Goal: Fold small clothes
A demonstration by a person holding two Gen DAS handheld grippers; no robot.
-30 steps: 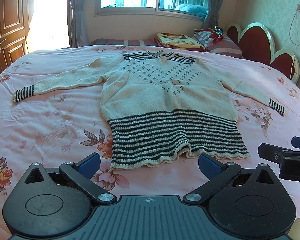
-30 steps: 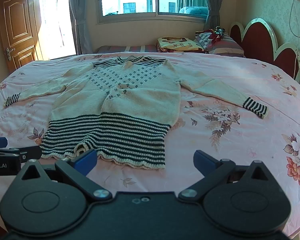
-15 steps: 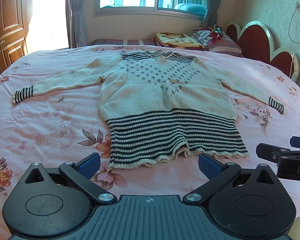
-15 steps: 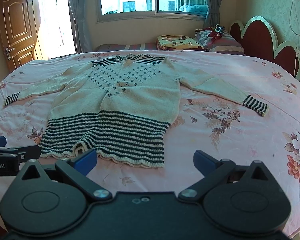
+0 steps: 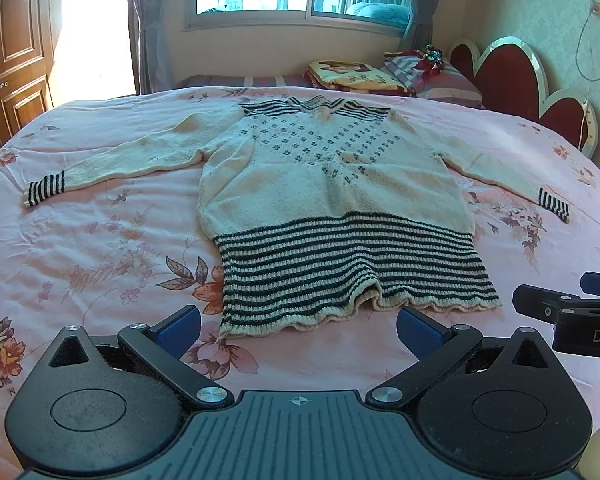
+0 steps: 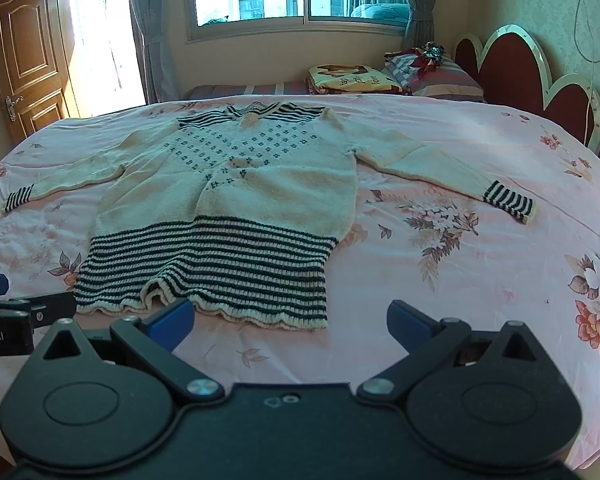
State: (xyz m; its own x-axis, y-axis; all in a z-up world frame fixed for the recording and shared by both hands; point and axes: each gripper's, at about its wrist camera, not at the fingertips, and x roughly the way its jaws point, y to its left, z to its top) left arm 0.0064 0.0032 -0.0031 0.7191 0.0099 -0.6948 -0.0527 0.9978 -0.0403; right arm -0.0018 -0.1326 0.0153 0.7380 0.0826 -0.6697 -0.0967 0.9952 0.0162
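The sweater [image 5: 332, 200] lay flat on the bed [image 5: 100, 248], sleeves spread. Both tools hovered level just short of its striped hem, aimed forward: the left tool [image 5: 298, 326] spread wide and empty, the right tool [image 6: 288, 320] likewise wide, gripping nothing.

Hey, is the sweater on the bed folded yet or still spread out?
Spread out, not folded. The sweater lies flat on the bed, both sleeves stretched out sideways, the striped hem toward the grippers.
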